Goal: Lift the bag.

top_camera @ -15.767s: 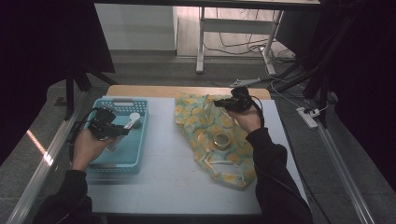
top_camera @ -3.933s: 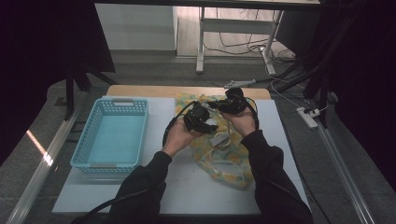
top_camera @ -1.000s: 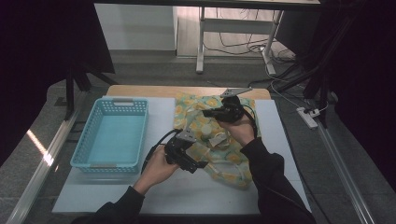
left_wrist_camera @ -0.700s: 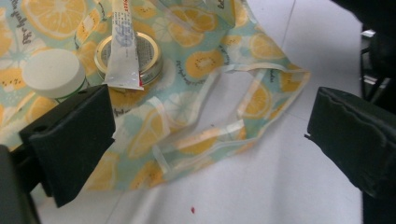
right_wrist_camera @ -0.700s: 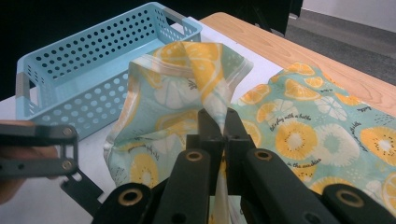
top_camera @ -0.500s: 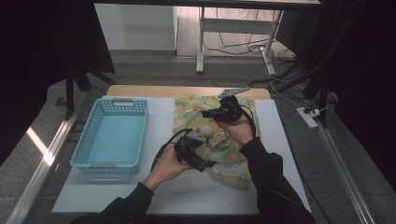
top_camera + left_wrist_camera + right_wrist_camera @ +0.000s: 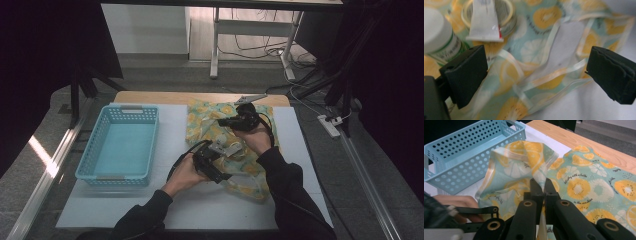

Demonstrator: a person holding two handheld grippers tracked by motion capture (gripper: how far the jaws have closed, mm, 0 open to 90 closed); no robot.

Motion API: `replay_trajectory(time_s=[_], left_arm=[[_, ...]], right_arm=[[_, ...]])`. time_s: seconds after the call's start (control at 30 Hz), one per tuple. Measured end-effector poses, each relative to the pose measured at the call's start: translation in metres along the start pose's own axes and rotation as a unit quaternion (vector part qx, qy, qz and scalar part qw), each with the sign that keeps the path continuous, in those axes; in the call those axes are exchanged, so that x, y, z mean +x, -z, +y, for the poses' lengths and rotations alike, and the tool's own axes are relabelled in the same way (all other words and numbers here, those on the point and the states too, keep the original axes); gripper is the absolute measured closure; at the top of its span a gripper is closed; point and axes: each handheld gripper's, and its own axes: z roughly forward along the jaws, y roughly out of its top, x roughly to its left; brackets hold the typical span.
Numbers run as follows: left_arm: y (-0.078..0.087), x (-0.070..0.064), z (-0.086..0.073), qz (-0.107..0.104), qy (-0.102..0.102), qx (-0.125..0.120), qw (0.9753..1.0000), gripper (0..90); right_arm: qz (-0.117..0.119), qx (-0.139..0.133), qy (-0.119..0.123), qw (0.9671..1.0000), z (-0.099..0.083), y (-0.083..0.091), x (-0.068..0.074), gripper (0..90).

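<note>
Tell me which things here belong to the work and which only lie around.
In the work: fruit-print bag, tube, bottle, tape roll, left gripper, right gripper.
Lying about: blue basket, power strip.

1 overhead, 2 close gripper cameras.

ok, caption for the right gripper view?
Right claw shut on lifted citrus-print bag edge, blue basket behind.
</note>
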Motion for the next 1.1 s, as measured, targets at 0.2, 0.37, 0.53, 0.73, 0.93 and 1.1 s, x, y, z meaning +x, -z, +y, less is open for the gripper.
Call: replay_trajectory(time_s=[0.2, 0.37, 0.53, 0.73, 0.93, 1.1], left_arm=[[-0.014, 0.004, -0.006, -0.015, -0.007, 0.018, 0.9997, 5.2], [-0.022, 0.0, -0.01, 0.007, -0.026, 0.032, 0.9991, 11.7], [-0.02, -0.003, -0.007, 0.012, -0.036, 0.034, 0.9987, 31.2], [-0.018, -0.003, -0.002, 0.015, -0.025, 0.043, 0.9986, 59.9], [-0.017, -0.002, -0.002, 0.005, -0.026, 0.048, 0.9985, 85.7], [-0.016, -0.003, 0.0, 0.006, 0.006, 0.052, 0.9986, 89.7]], right_arm=[[0.001, 0.01, -0.003, 0.9999, -0.005, -0.009, -0.002, 89.2], [0.001, 0.014, -0.007, 0.9999, -0.008, -0.012, -0.003, 89.2], [0.001, 0.013, -0.008, 0.9999, -0.01, -0.011, -0.005, 89.2], [0.001, 0.013, -0.008, 0.9999, -0.01, -0.011, -0.004, 89.2], [0.001, 0.011, -0.009, 0.9999, -0.01, -0.009, -0.005, 89.2], [0.0, 0.012, -0.011, 0.9999, -0.011, -0.009, -0.005, 89.2]])
